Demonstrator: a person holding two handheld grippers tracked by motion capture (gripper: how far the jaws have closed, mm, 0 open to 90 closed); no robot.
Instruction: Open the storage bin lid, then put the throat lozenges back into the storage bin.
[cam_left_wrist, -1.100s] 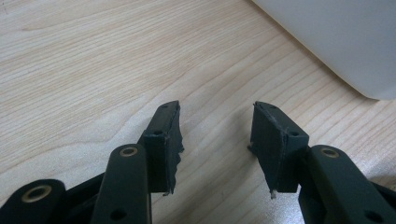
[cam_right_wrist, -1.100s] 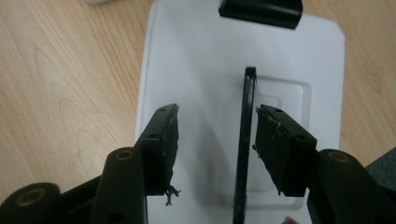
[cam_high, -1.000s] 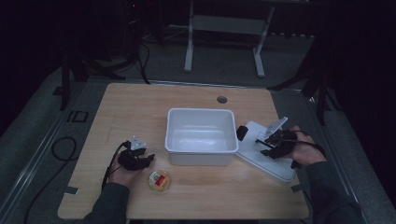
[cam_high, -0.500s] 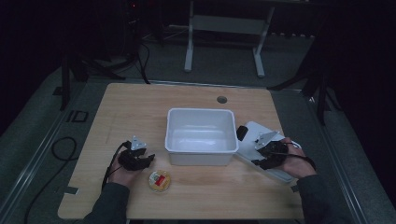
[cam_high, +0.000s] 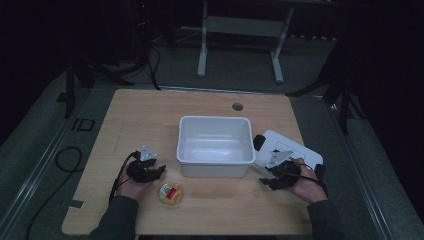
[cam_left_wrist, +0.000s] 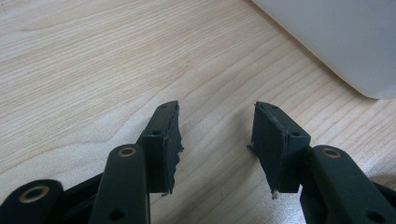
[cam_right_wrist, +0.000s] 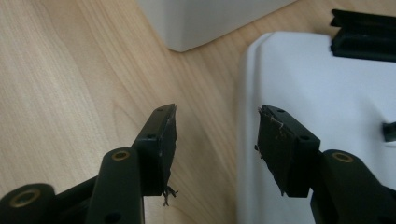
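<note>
The right gripper (cam_high: 267, 176) sits lower right in the high view, with its jaws spread and astride the near edge of the flat white plastic lid (cam_high: 295, 148). Nothing's pinched yet. The right gripper view shows it best: one jaw is over the light wooden counter (cam_right_wrist: 70, 70) and the other over the lid (cam_right_wrist: 327, 93), with the lid's rounded rim running up between them. The lid lies flat just right of the white rectangular plastic tub (cam_high: 215, 145), which sits mid-frame and looks empty.

The left gripper (cam_high: 156, 170) is lower left, jaws also apart with only bare wood between them, and a corner of the tub (cam_left_wrist: 336, 42) shows in the upper right of its view.

What could go wrong, I reckon: the lid lies flush on the counter, so a squeeze could just skate off the rim or shove the lid sideways instead of lifting it. The black clip (cam_right_wrist: 364, 35) on it could snag too.

The high view also picks up the small round yellow-lidded cup (cam_high: 170, 193) near the left hand.
</note>
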